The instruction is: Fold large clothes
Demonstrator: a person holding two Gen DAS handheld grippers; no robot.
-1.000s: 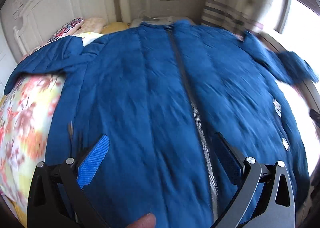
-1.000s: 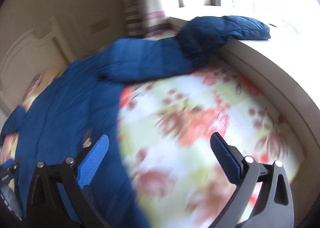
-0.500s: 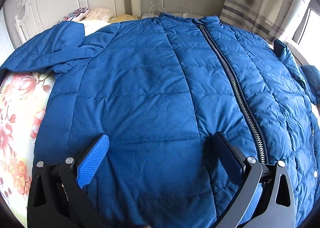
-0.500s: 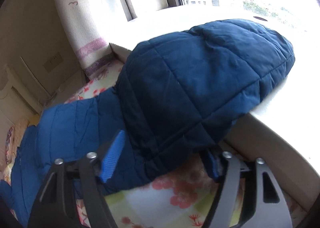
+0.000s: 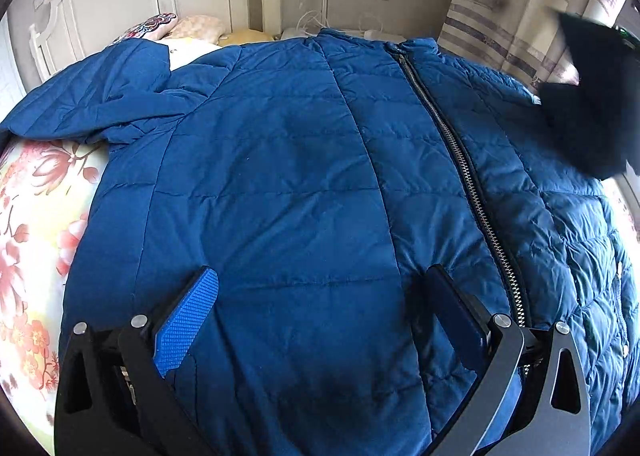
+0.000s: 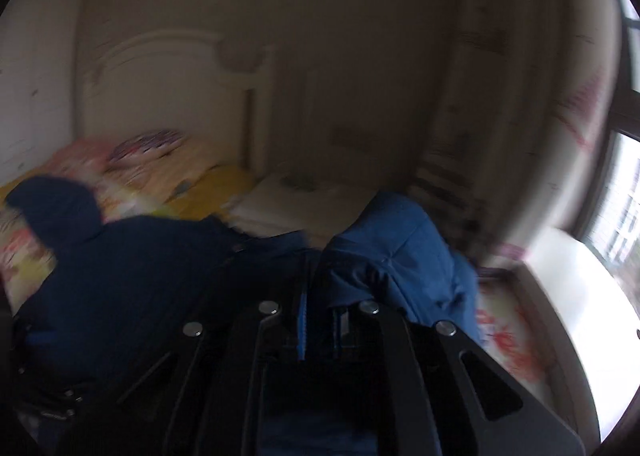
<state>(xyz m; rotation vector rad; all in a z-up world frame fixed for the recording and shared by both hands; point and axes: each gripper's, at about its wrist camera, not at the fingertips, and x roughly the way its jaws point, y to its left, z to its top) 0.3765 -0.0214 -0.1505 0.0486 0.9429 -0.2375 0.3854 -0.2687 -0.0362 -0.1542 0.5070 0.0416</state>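
Fingers on the right gripper [image 6: 320, 320] are pinching the jacket's sleeve [image 6: 400, 256], jaws just finished closing on it. Left gripper [image 5: 320, 312] is hovering wide apart, gripping nothing, over the blue jacket [image 5: 300, 175] lying zipped on the floral bed [image 5: 32, 215].

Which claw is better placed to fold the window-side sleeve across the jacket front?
Right, probably. The right claw is shut on the sleeve, lifted off the bed. The left claw hangs open over the jacket front, gripping nothing.
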